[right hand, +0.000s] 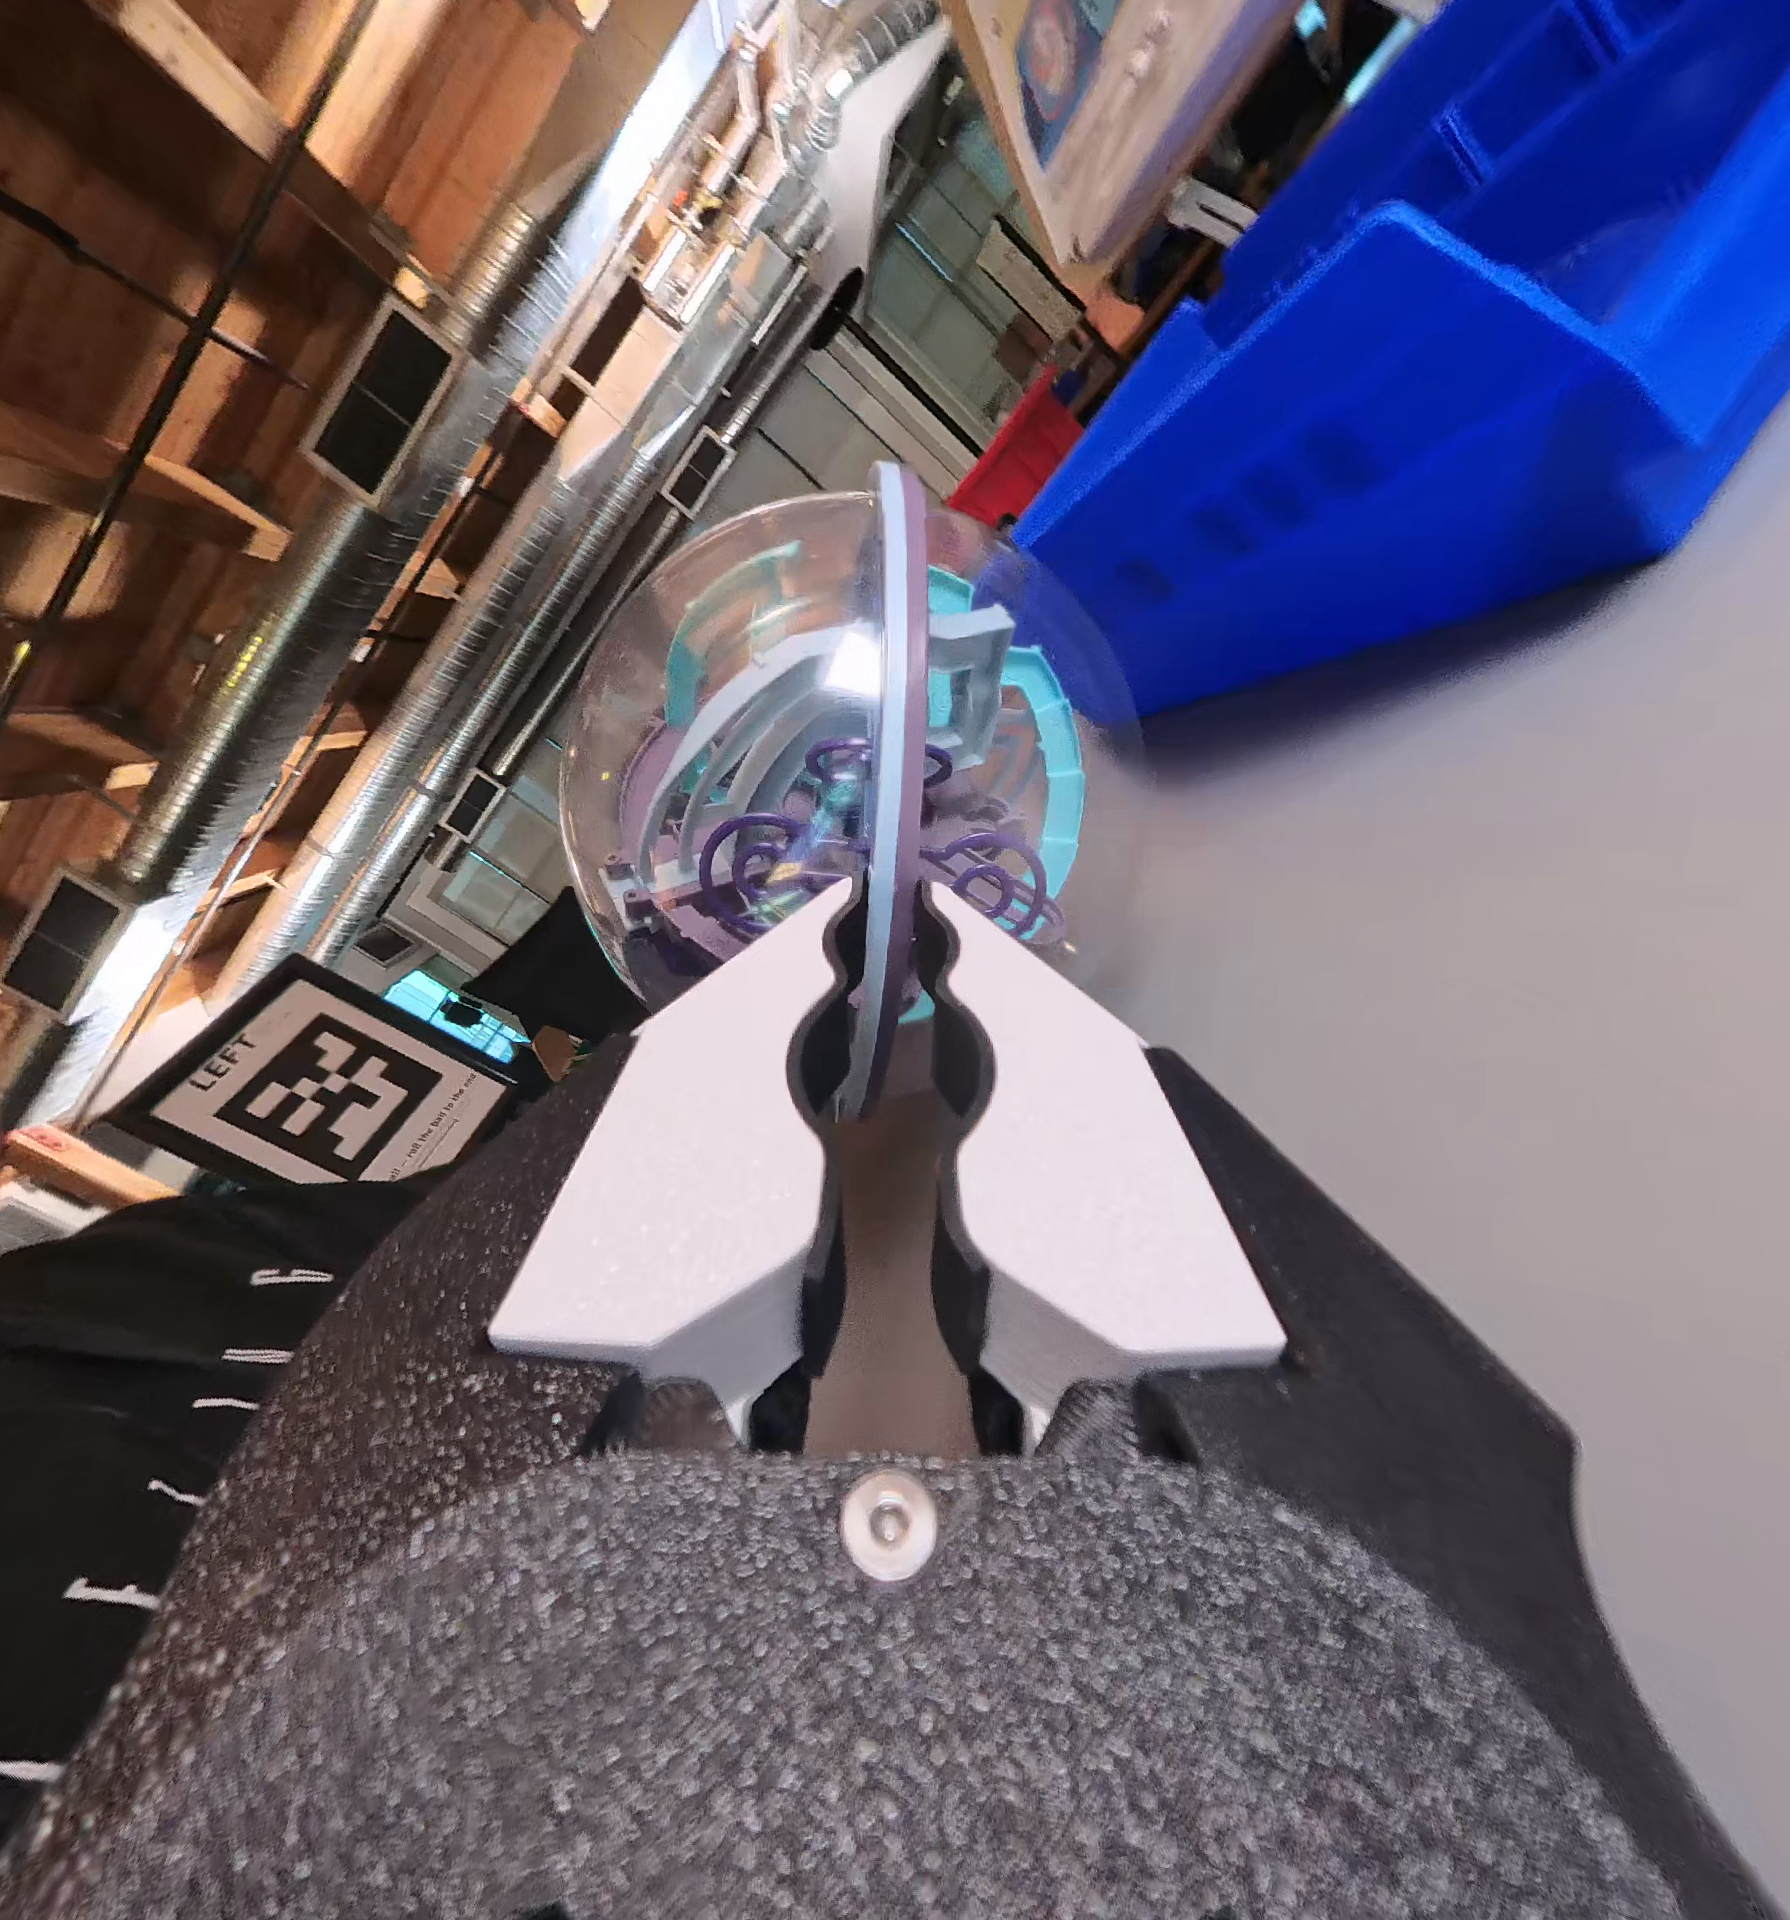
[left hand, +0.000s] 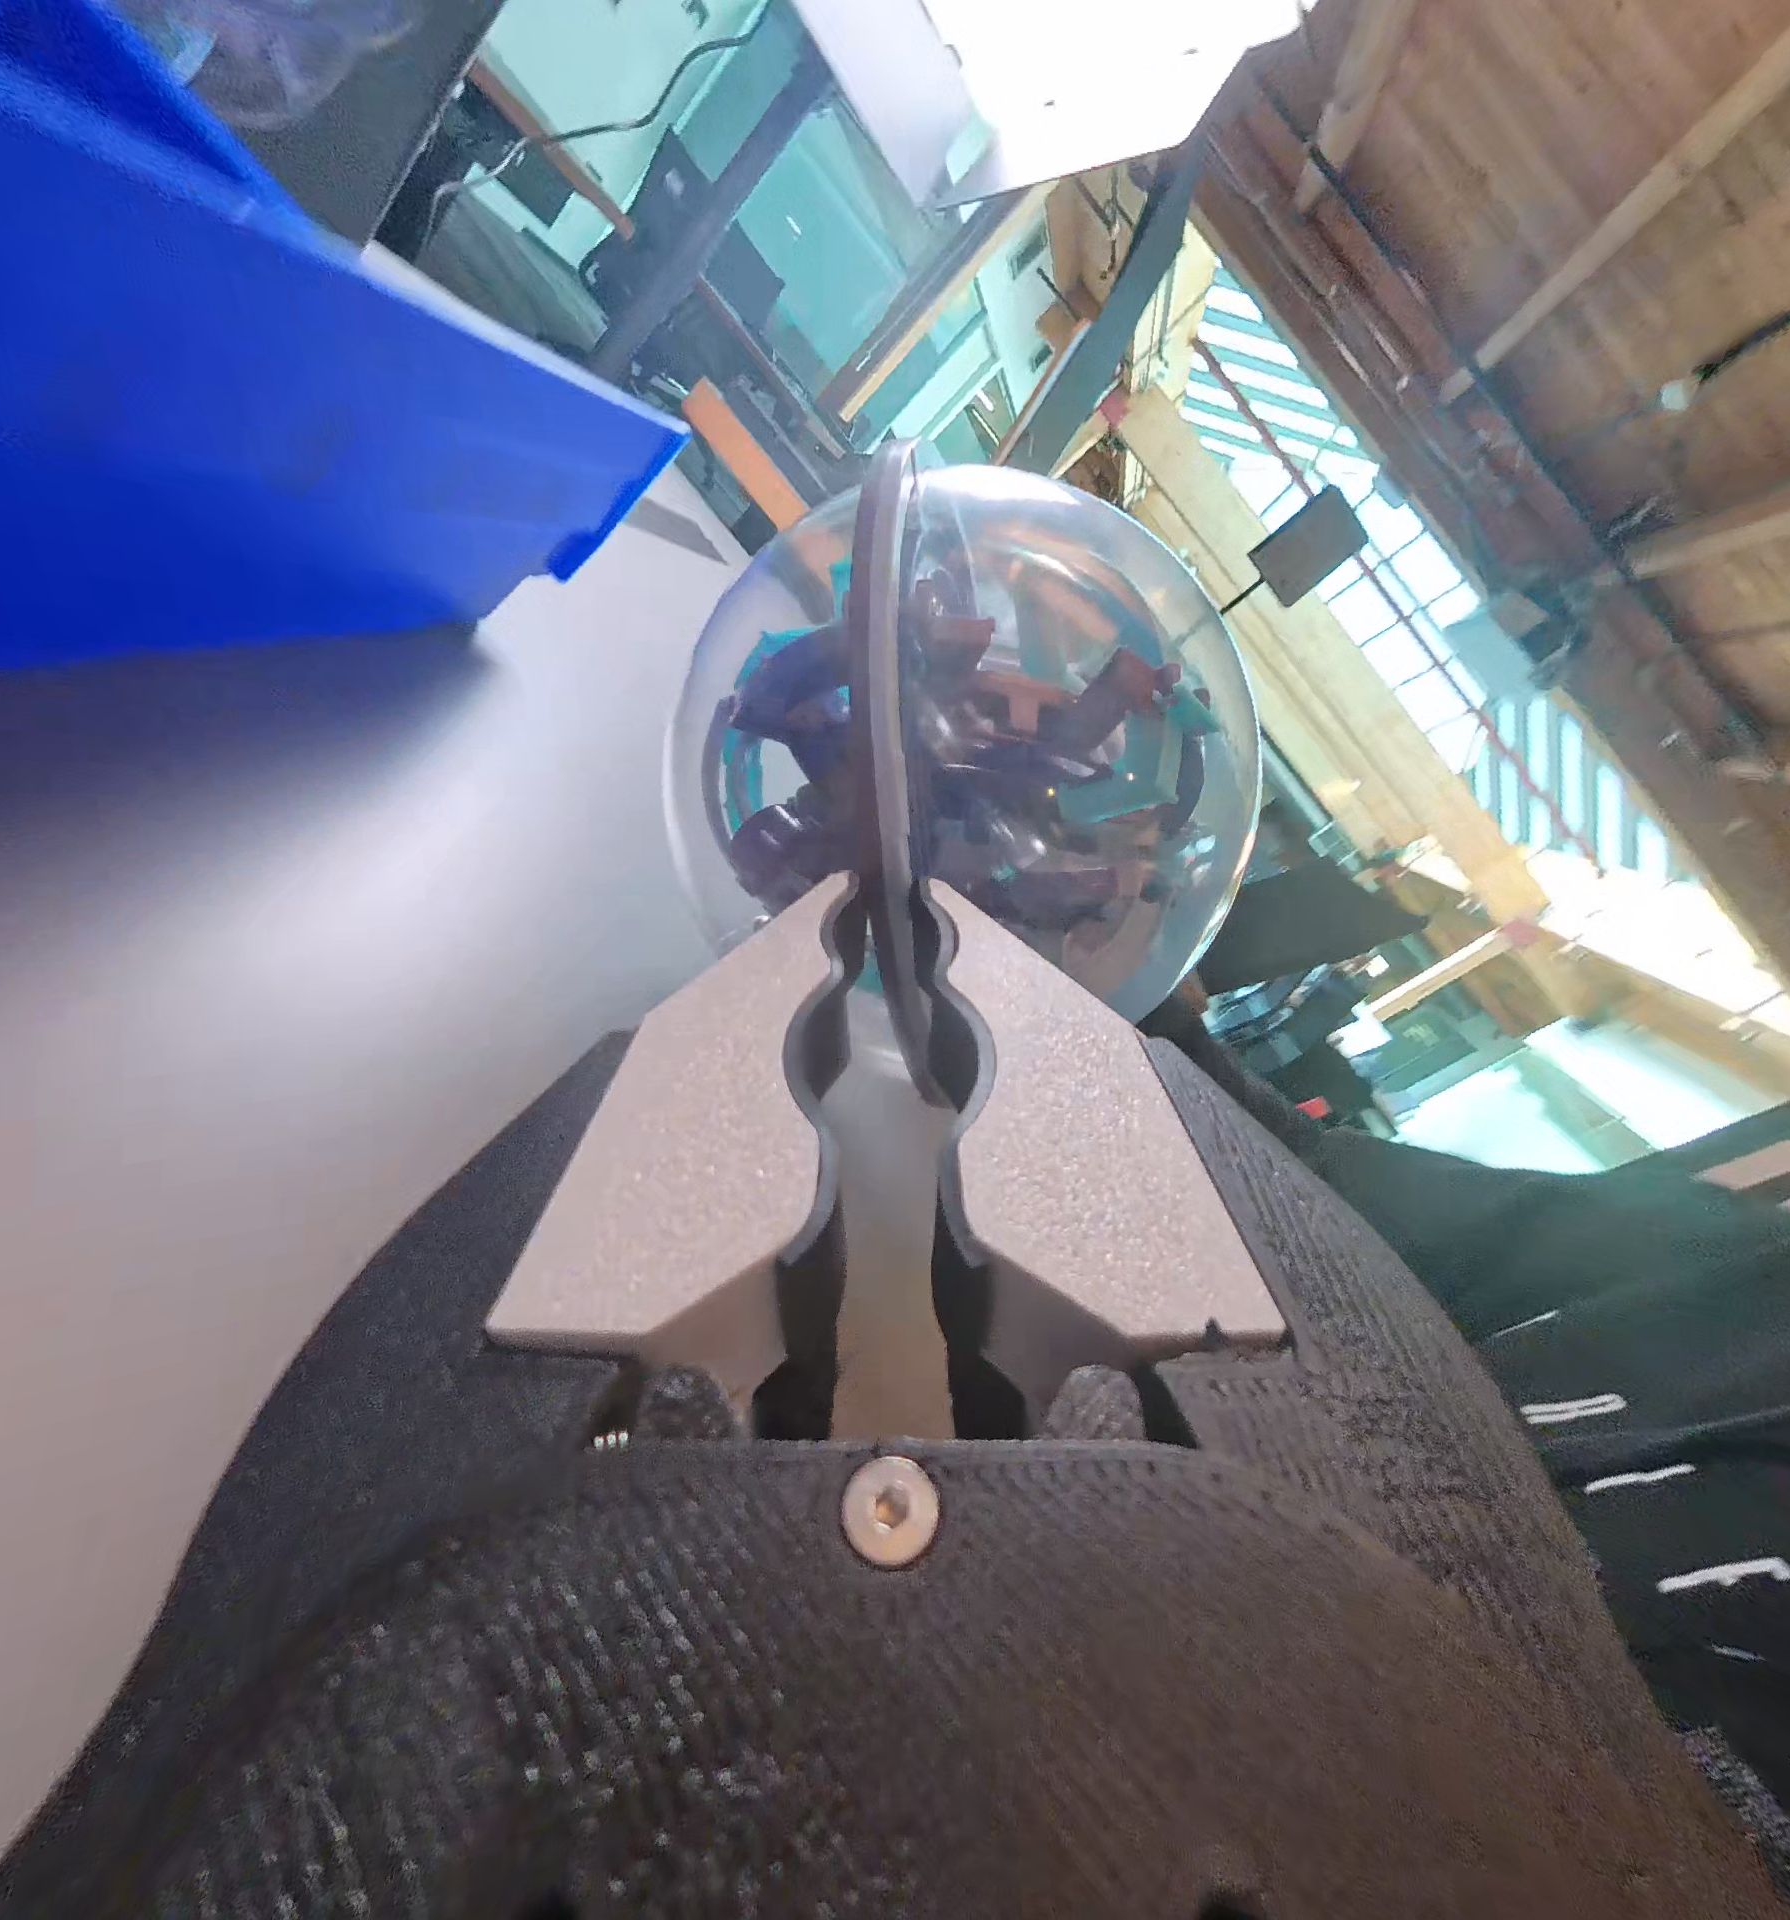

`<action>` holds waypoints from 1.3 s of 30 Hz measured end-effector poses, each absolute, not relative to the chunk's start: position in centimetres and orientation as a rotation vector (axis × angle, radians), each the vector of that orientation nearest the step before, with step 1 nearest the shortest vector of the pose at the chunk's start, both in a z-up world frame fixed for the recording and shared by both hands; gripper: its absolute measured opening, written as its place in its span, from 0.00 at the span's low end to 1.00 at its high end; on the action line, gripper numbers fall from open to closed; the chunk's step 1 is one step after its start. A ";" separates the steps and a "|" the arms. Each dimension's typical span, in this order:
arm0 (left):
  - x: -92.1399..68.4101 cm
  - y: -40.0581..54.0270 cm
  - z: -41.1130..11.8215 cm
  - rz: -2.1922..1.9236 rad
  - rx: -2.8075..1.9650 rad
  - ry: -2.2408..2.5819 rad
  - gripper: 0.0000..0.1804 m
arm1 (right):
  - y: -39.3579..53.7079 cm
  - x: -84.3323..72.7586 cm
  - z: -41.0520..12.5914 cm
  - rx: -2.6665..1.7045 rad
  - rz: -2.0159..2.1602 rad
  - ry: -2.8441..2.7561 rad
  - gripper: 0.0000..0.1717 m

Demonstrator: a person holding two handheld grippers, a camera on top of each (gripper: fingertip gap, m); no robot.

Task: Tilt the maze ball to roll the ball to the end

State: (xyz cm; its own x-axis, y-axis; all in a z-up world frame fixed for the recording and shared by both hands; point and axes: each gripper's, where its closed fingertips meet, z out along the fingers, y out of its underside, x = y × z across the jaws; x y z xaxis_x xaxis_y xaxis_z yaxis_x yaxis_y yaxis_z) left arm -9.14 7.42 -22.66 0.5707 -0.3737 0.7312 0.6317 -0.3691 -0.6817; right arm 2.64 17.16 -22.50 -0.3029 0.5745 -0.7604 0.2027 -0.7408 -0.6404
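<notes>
Both claws clamped on maze ball's rim, sphere just ahead.

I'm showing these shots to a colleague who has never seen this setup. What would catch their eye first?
First, the clear maze ball, packed with teal and purple tracks, dead centre in both views. The left claw and right claw each pinch its thin grey rim, holding it above the pale table. Bright blue bins stand right behind the ball.

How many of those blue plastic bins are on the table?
2 show at least: one blue bin nearest the maze ball, another behind it. More may lie outside the picture.
</notes>
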 end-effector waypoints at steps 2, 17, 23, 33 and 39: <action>-8.9 7.3 -20.5 -0.976 -1.630 -0.112 0.03 | 17.2 2.8 -20.8 -1.571 2.088 -1.008 0.04; -7.2 4.4 0.1 -0.630 -1.284 0.359 0.03 | 14.8 4.2 -1.1 -0.869 1.853 -1.137 0.04; -6.3 2.1 4.9 -0.524 -1.193 0.450 0.03 | 12.9 4.8 3.8 -0.734 1.798 -1.182 0.03; -3.9 -1.7 10.5 -0.402 -1.096 0.589 0.03 | 9.3 6.9 8.8 -0.566 1.695 -1.211 0.04; -1.8 -3.7 13.1 -0.333 -1.101 0.662 0.03 | 7.8 8.4 10.5 -0.501 1.688 -1.157 0.04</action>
State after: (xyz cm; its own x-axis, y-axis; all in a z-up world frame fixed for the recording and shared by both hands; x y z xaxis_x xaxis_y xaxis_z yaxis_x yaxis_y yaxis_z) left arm -1.83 -3.68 13.14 0.7636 -0.5574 -0.3259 -0.0701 0.4302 -0.9000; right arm 8.39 7.76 10.54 -0.4258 0.8858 0.1844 -0.4915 -0.0554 -0.8691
